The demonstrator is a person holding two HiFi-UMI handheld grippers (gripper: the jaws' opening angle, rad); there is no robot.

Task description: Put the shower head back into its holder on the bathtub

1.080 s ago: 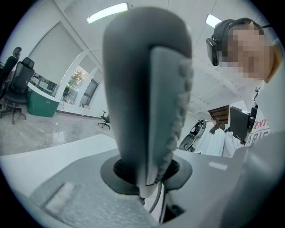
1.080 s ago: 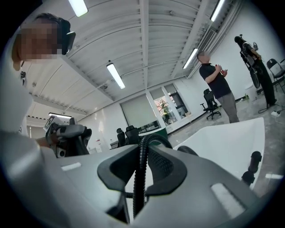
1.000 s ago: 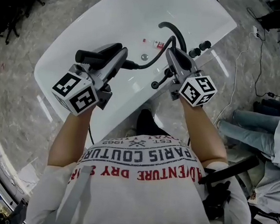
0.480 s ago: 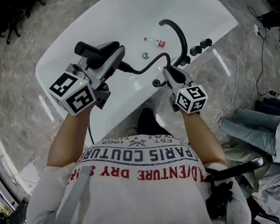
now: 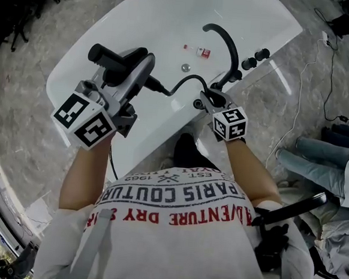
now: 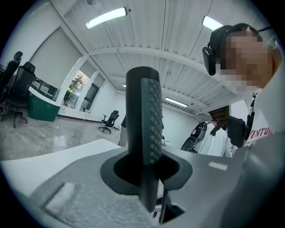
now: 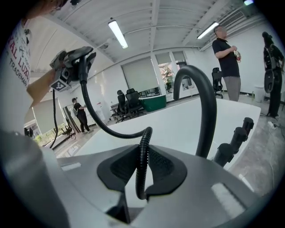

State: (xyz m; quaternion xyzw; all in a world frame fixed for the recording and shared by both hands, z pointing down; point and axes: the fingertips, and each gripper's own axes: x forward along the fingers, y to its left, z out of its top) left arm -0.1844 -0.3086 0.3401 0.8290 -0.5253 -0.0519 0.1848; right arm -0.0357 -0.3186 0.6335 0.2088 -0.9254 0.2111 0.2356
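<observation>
Left gripper [image 6: 149, 171] is clamped on the shower head [image 6: 143, 120], held over the bathtub [image 5: 142, 19], well apart from the faucet [image 5: 227, 41]. My right gripper [image 7: 142, 178] pinches the hose [image 7: 141, 156]. Swinging the head across, I reckon the hose loop could snag the faucet or slip through the pinch, twisting the head off line.

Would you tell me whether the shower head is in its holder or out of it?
Out: the left tongs are clamped on the shower head, held over the bathtub, while the right tongs pinch its hose.
</observation>
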